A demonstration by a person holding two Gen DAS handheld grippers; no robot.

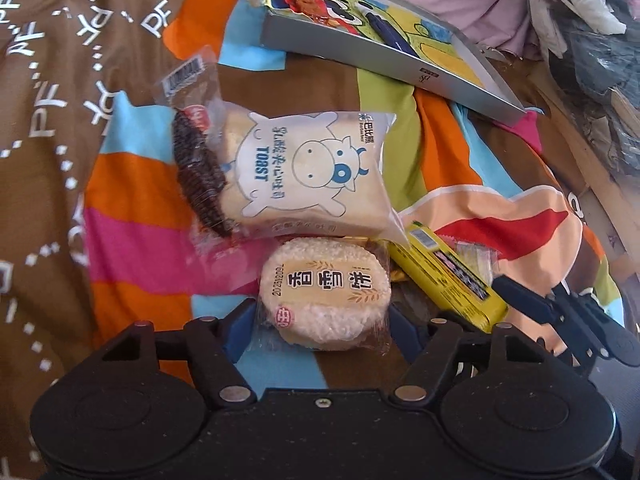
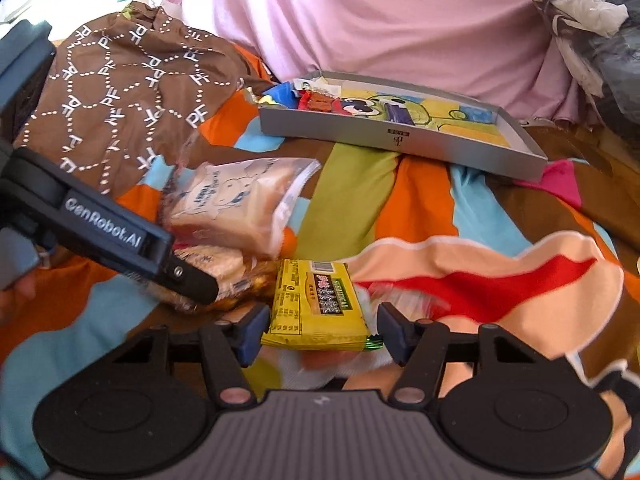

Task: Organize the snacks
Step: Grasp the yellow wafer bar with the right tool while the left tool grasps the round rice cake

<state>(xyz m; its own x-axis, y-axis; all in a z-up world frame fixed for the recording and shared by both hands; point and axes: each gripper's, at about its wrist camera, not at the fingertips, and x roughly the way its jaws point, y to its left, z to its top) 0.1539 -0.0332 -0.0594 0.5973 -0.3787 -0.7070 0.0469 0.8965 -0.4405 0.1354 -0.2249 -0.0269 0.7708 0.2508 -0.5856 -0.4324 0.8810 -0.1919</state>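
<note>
A round rice cracker packet (image 1: 324, 296) lies on the colourful bedspread between the fingers of my left gripper (image 1: 322, 328), which stands open with a jaw on each side of it. Beyond it lie a white toast packet (image 1: 312, 172) and a dark cookie packet (image 1: 200, 172). A yellow snack packet (image 2: 316, 304) lies between the blue pads of my right gripper (image 2: 322, 332), also open, with a small gap on the right side. The grey tray (image 2: 400, 148) with a cartoon picture holds several small wrapped snacks.
The left gripper's fingers (image 2: 192, 284) reach in from the left, close to the yellow packet. A brown patterned cloth (image 2: 120, 92) lies at the left, a pink pillow (image 2: 380, 20) behind the tray. Dark bags (image 2: 592, 20) pile at the far right.
</note>
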